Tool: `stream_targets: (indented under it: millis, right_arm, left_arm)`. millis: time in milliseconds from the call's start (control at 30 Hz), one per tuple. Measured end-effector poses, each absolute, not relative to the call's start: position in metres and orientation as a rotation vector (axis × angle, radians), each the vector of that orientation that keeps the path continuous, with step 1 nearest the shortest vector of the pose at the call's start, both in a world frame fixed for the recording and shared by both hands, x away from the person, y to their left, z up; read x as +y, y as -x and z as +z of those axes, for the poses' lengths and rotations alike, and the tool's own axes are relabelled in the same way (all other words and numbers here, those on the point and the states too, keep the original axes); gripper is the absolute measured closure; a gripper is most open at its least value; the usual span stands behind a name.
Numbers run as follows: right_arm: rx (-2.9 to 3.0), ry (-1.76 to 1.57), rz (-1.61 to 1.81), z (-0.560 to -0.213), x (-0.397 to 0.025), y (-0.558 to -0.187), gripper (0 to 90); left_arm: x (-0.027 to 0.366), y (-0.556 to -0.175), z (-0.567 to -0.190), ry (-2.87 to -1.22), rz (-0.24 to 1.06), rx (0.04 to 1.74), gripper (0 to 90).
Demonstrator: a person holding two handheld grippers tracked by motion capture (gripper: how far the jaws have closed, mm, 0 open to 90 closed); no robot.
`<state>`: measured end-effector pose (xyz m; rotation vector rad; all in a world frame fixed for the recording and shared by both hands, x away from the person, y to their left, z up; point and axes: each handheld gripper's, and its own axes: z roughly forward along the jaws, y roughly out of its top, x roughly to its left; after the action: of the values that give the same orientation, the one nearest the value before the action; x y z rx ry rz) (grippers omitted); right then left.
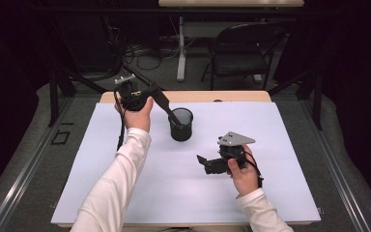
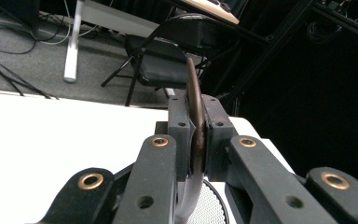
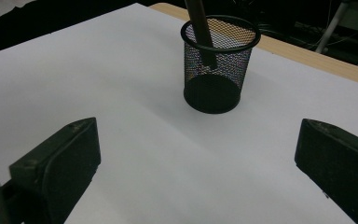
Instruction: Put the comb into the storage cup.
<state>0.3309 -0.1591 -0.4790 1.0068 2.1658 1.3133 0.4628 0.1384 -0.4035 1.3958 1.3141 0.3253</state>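
Note:
A black wire-mesh cup (image 1: 181,124) stands upright on the white table cover (image 1: 140,188), toward the far middle. My left gripper (image 1: 157,94), held above and left of the cup, is shut on a thin dark brown utensil (image 1: 170,110). The utensil slants down with its lower end inside the cup. In the left gripper view the utensil (image 2: 195,107) shows edge-on, clamped between the pads, with the cup rim (image 2: 212,205) below. My right gripper (image 1: 204,164) hovers low, right of and nearer than the cup, open and holding nothing. The right gripper view (image 3: 198,163) faces the cup (image 3: 216,70) and utensil (image 3: 199,28).
The white cover leaves a strip of wooden table edge (image 1: 241,95) bare at the far side. Beyond the table stand a black folding chair (image 1: 241,53), a white desk leg (image 1: 181,53) and cables on the floor. Dark frame rails run along both sides.

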Motion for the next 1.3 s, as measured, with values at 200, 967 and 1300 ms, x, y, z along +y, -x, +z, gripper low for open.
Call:
stream_targets:
  millis: [200,967,1300]
  right_arm:
    - [2.169,-1.005,1.313,-0.479,-0.159,-0.331,0.2]
    - [2.175,-1.001,1.311,-0.48,-0.158,-0.331,0.2]
    - [2.181,-0.999,1.308,-0.481,-0.158,-0.331,0.2]
  left_arm:
    - [0.137,-0.465,-0.41,-1.397,0.319,1.326,84.7]
    - [0.125,-0.47,-0.426,-1.422,0.282,1.351,84.7]
    - [0.125,-0.472,-0.43,-1.421,0.276,1.355,84.6]
